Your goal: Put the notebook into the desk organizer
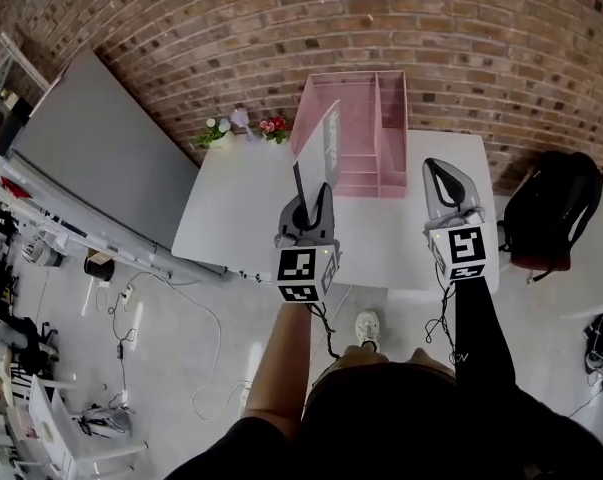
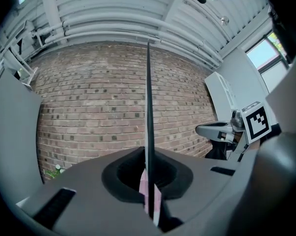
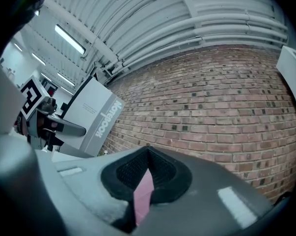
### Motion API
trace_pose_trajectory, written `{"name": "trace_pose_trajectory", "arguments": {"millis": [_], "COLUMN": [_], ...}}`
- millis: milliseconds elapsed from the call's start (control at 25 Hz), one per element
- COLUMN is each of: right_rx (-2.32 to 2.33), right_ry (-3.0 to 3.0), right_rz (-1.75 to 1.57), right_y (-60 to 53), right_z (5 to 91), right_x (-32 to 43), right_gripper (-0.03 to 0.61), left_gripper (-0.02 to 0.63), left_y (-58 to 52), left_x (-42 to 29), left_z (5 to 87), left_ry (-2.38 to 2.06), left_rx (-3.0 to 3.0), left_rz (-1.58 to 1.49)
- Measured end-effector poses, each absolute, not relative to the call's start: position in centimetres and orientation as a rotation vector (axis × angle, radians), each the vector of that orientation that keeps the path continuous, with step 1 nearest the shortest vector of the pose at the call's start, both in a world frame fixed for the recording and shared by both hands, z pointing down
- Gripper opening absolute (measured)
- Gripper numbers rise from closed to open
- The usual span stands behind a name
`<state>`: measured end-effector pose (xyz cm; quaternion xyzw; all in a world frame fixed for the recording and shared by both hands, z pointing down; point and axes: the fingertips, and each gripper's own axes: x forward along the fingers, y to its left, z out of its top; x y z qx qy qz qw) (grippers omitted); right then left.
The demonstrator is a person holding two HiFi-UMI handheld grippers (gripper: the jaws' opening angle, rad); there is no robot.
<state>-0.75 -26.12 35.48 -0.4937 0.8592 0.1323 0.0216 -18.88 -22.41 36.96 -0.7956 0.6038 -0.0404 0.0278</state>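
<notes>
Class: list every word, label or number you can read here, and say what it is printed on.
"NOTEBOOK": on the grey cover of the notebook, in the right gripper view.
Smaller lines on that cover: too small to read.
Left marker cube and right marker cube: black-and-white square patterns only, no words.

Grey notebook (image 1: 326, 148) held upright before pink desk organizer (image 1: 356, 118).
</notes>
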Motion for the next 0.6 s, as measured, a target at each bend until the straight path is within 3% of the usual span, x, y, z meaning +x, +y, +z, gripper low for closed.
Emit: {"name": "trace_pose_trajectory", "arguments": {"millis": [600], "right_rx": [-1.680], "right_ry": [2.616], "right_rz": [0.411], "right_y": [-39.2], "right_z": [36.1], "right_x": [-4.0], "right_gripper": [0.000], "left_gripper": [0.014], "left_y": [-37.4], "left_x": [-22.0], "left_z": [37.8], "left_ry": [1.758], "left_rx": [-2.632], "left_rz": [-0.068]}}
